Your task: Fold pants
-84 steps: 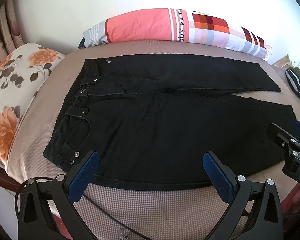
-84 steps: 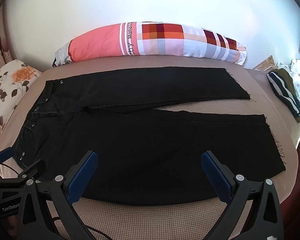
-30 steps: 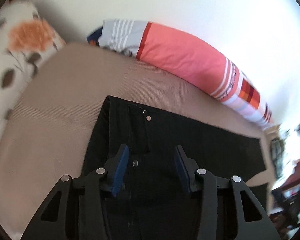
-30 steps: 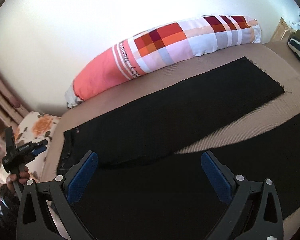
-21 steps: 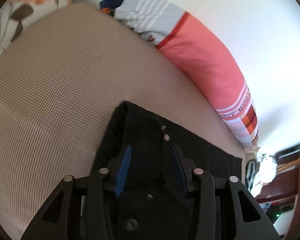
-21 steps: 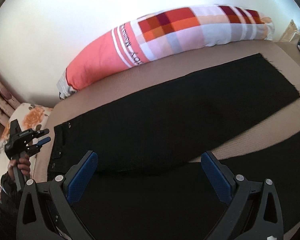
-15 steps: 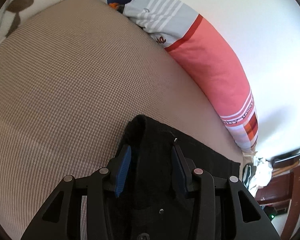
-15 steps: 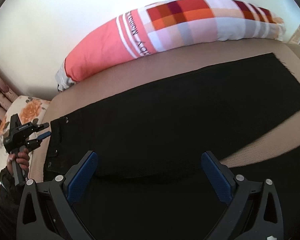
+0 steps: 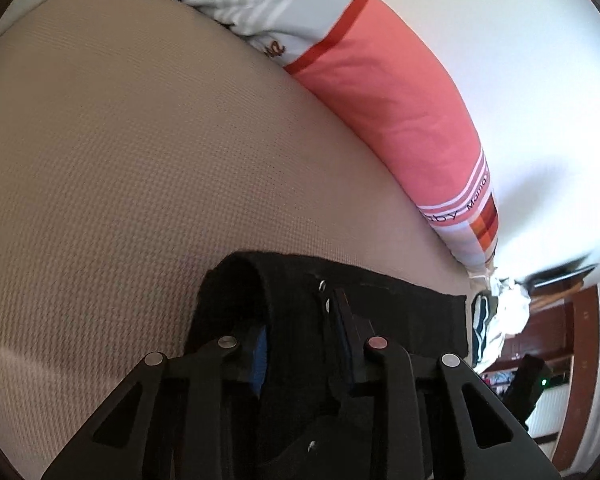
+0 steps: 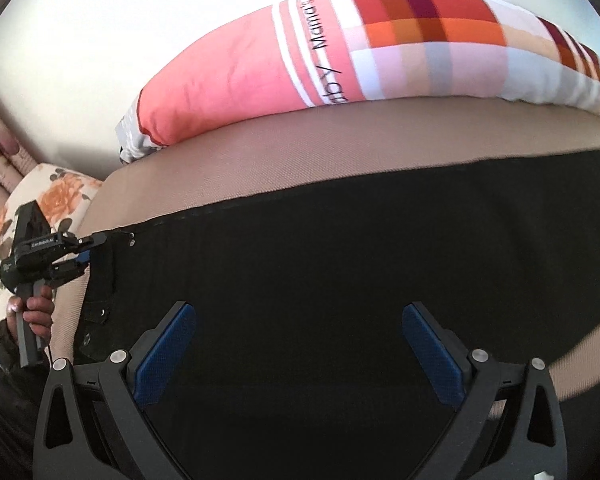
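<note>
My left gripper (image 9: 302,334) is closed down on the waistband of the black pants (image 10: 340,280), its blue pads (image 9: 260,354) pressed into the fabric on either side of a raised fold. Most of both pads is hidden by the cloth, and I cannot make out how much fabric sits between them. Two small metal rivets (image 9: 322,286) show just beyond the fingertips. From the right wrist view I can see that same gripper (image 10: 85,255) at the far corner of the waistband, with my left hand (image 10: 34,312) wrapped around its handle; small white lettering on its body is too fine to read.

My right gripper (image 10: 298,338) is spread wide and holds nothing, its blue pads (image 10: 166,354) hovering over the dark fabric. Whether the fingertips touch the cloth I cannot tell.

The pants lie flat on the bed (image 10: 340,140), their long axis running across it from side to side, waistband toward my left and legs stretching away to my right. The leg ends are cut off by the edge of the right view, and the near leg is mostly hidden under my right gripper's frame.

Beyond the pants, a long bolster pillow (image 10: 340,52) lies along the wall, coral at one end and checked at the other. Its white band carries writing I read partly as "Mama's", with "by" further along. A floral pillow (image 10: 56,196) sits at the left end of the bed. In the left view, striped clothing (image 9: 482,320) lies past the far end, blurred.
</note>
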Motion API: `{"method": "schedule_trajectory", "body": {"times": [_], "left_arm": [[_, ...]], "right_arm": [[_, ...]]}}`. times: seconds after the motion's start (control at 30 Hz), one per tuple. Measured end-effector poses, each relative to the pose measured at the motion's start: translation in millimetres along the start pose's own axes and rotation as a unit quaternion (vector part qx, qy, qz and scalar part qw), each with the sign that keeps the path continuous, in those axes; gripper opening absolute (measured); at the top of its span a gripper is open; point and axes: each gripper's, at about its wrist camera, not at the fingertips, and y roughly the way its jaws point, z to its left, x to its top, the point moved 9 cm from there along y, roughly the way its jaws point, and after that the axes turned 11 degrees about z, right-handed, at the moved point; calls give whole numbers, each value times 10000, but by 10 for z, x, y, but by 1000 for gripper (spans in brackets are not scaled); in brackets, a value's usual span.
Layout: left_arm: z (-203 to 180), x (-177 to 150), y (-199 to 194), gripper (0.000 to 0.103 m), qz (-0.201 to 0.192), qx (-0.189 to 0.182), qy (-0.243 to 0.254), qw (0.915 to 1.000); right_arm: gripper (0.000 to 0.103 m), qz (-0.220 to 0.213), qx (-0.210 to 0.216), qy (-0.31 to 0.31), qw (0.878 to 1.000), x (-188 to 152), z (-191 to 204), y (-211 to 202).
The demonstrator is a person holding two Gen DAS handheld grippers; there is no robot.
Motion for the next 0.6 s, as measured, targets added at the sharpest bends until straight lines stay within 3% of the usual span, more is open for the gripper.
{"method": "schedule_trajectory", "body": {"times": [0.2, 0.23, 0.27, 0.37, 0.5, 0.6], "left_arm": [[-5, 133, 175, 27, -31, -151, -157, 9998], [-16, 127, 172, 21, -104, -59, -115, 9999], [-31, 111, 156, 9, -165, 36, -52, 9998], [-199, 28, 5, 8, -383, 87, 257, 9989], [-557, -125, -271, 8, -655, 20, 746, 9951], [-811, -274, -445, 8, -821, 1, 1167, 9898]], "right_arm": [[103, 124, 140, -614, 9979, 233, 150, 174], [103, 181, 162, -832, 9962, 281, 187, 211], [103, 228, 155, -1004, 9946, 314, 214, 229], [103, 453, 381, -1718, 9834, 445, 341, 266], [103, 683, 425, -2769, 9575, 618, 490, 318], [98, 984, 444, -3510, 9301, 745, 565, 398]]}}
